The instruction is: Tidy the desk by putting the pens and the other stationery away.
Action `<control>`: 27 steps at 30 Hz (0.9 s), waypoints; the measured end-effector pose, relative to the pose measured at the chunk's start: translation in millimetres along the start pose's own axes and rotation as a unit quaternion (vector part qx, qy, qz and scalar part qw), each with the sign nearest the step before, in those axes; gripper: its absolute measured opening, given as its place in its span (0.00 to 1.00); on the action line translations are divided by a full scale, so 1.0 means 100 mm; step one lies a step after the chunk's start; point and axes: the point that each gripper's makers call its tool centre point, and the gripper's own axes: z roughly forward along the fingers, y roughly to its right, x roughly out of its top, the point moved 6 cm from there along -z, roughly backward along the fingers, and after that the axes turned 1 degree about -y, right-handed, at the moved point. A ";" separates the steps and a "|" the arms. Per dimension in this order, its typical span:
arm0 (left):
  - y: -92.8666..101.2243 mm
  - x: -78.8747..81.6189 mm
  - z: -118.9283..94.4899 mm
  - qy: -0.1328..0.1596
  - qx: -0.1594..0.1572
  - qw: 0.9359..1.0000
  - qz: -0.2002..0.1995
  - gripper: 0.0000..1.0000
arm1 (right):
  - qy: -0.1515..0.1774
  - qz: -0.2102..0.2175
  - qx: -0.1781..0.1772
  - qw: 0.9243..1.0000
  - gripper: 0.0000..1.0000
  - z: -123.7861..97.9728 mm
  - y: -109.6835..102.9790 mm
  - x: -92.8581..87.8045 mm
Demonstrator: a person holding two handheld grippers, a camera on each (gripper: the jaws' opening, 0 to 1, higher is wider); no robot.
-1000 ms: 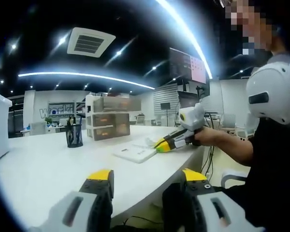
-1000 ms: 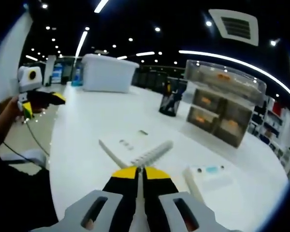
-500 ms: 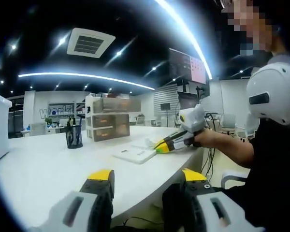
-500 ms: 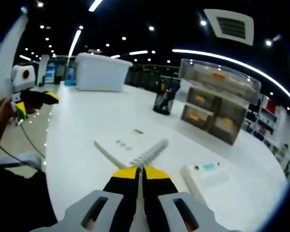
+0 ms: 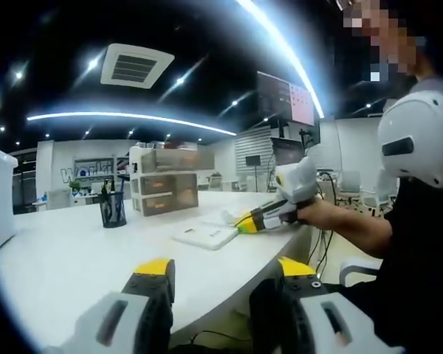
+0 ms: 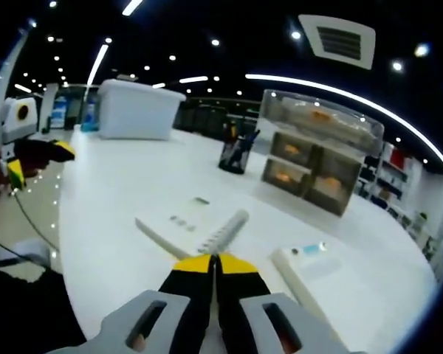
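My right gripper is shut, its yellow tips just over the near end of a white ridged strip. Whether the strip is pinched I cannot tell. It lies across a flat white pad on the white desk. A black mesh pen holder with pens stands farther back. In the left gripper view my left gripper stands open with nothing between its jaws, off the desk's near edge. There the right gripper, held in a hand, rests at the pad; the pen holder is behind.
A clear drawer unit stands behind the pen holder, and a large white bin sits at the far end. A flat white box with a small blue-tipped item lies to the right of my right gripper. The person's body borders the desk.
The right gripper view has swung a little, so the desk things sit slightly further left. The right jaws stay shut at the strip. The left gripper stays open and still.
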 end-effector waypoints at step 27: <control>0.07 0.09 0.35 -0.053 0.068 0.990 0.109 0.54 | 0.017 -0.079 -0.024 0.996 0.00 -0.11 -0.03 0.43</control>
